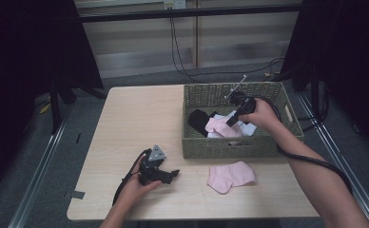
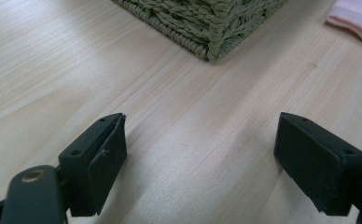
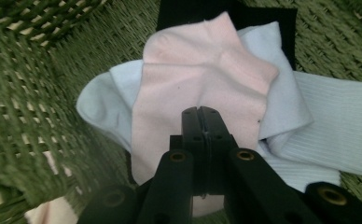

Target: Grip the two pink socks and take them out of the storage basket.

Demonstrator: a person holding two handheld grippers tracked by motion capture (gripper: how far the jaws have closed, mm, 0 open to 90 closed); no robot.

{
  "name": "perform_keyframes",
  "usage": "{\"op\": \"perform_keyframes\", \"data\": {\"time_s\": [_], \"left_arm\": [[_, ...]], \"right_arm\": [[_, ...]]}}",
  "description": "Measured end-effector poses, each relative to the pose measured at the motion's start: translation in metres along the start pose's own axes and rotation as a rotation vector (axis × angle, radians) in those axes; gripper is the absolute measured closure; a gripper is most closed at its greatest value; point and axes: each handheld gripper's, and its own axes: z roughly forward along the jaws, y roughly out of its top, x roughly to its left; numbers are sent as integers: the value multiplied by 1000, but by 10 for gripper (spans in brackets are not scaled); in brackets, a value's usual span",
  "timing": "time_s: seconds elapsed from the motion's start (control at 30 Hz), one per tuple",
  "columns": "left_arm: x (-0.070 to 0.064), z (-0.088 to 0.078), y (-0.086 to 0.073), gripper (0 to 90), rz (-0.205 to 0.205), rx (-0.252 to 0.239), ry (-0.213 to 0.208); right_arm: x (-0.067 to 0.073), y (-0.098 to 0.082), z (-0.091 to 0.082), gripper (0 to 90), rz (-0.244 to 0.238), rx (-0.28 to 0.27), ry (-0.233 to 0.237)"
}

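A light wooden table (image 1: 125, 123) stands on a grey carpet floor (image 1: 140, 78). Behind it is a pale panelled wall (image 1: 140, 42) where black cables (image 1: 178, 52) hang down. Dark curtains (image 1: 25, 61) close both sides.

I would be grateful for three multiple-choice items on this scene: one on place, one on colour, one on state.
1. Where does the loose pink sock lie?
A in the basket
B on the table in front of the basket
C on the floor

2. What colour is the basket?
A green
B red
C white

3. How do the left gripper fingers stand?
A wide apart
B shut on a sock
C shut on nothing

Answers: 1 B, it lies on the table by the basket's front wall; 2 A, the weave is green; 3 A, bare tabletop shows between them.
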Motion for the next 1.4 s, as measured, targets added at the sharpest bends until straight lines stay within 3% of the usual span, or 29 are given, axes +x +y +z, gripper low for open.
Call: {"op": "perform_keyframes", "data": {"time_s": [0.43, 0.77, 1.23, 1.4], "left_arm": [[0, 0, 0, 166, 0, 0, 0], [0, 0, 0, 166, 0, 5, -3], [0, 0, 0, 166, 1, 5, -3], [0, 0, 0, 166, 1, 5, -3]], "right_arm": [[7, 5, -40, 900, -7, -37, 5], [12, 6, -72, 900, -46, -49, -5], [26, 5, -108, 900, -77, -66, 1], [32, 3, -121, 900, -85, -98, 12]]}}
